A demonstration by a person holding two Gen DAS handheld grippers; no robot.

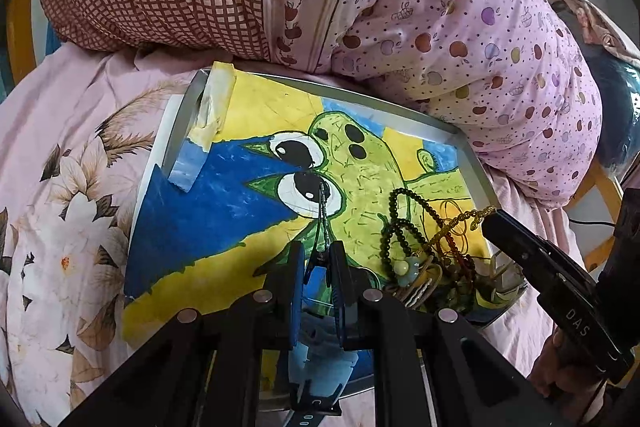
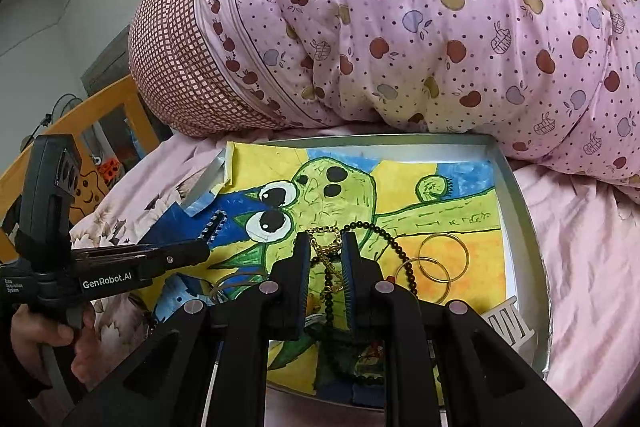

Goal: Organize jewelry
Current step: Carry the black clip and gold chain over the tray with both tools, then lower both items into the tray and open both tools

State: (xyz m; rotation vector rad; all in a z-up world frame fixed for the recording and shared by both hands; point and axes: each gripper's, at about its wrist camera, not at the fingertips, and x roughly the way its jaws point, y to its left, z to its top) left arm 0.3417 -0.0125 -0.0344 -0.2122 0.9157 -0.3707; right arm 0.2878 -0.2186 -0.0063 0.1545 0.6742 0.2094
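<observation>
Gold: a gold-coloured metal link chain (image 2: 326,247) rises from the heap between the fingers of the right tool (image 2: 326,255); jaws narrowed to a small gap, apparently pinching the chain, though actual contact is hard to confirm
Left tool (image 1: 316,267): jaws nearly closed on a thin silvery strand (image 1: 323,215) that stretches forward over the painting; its far end lies on the cartoon eye
Heap: the tangled jewelry pile (image 1: 424,267) sits at the near right of the shallow silver metal tray (image 2: 520,211); a dark green bead necklace (image 1: 394,223) loops out of it, crossing the gold chain
Loose pieces: two thin gold wire hoops (image 2: 436,263) lie overlapping on the orange patch, just beside the beads
Liner: a yellow, blue and green painted paper sheet (image 1: 224,211) covers the tray floor; the tray rests on a bed of pink floral bedding (image 1: 60,187)
Step in hand: likely separating one chain from the tangle
Doing it well: lift slowly and straight up; watch the beads where they cross the chain; pause if the heap rises too; lay each freed piece apart on bare paper
</observation>
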